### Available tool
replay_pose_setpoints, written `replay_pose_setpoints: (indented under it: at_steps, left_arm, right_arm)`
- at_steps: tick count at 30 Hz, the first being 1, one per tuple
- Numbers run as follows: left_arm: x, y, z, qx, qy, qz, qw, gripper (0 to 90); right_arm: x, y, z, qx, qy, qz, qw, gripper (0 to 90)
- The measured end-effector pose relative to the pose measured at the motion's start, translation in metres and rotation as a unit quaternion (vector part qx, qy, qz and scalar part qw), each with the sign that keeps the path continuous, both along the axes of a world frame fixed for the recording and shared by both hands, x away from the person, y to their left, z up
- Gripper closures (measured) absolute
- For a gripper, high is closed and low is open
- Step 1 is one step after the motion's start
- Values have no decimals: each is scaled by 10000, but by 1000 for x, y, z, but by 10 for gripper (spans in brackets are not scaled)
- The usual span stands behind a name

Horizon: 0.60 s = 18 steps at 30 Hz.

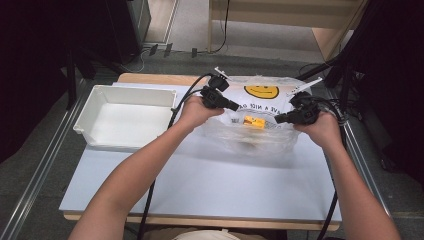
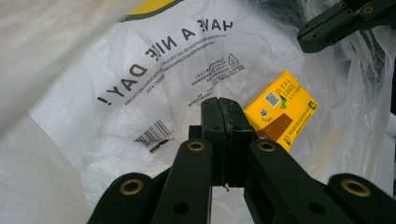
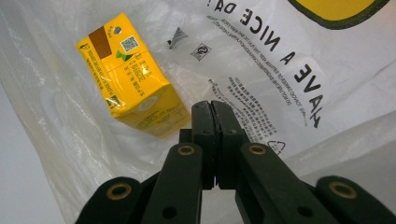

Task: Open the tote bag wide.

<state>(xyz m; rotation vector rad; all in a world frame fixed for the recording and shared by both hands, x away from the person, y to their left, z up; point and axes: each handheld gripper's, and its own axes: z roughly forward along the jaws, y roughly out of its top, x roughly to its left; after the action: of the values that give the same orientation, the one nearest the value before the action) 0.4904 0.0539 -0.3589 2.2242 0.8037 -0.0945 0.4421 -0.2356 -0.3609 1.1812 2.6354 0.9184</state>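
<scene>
High view, bag: a clear plastic bag (image 1: pixel 260 127) with a smiley print is lying on the table (image 1: pixel 210 180), right of a white bin (image 1: pixel 125 116).
High view, carton: a yellow carton (image 1: pixel 254 122) is lying inside the bag, between the two grippers.
High view, grippers: the left gripper (image 1: pixel 235 106) and the right gripper (image 1: pixel 278 119) are pointing toward each other at the bag's two sides.
Left gripper view: the fingers (image 2: pixel 215 135) are pressing together; whether bag film is pinched between them cannot be told. The carton (image 2: pixel 280 109) is lying just beyond, to their right.
Right gripper view: the fingers (image 3: pixel 205 130) are pressing together likewise; the carton (image 3: pixel 130 77) is lying tilted, up and left of them.
</scene>
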Motion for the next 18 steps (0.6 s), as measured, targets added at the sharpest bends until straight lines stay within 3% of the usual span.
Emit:
replay_pose_setpoints:
  at_steps: [18]
  left_arm:
    - [5,2,-26,-95,45,71,9999,900]
  right_arm:
    - [0,-8,-28,61,57,-147,9999,900]
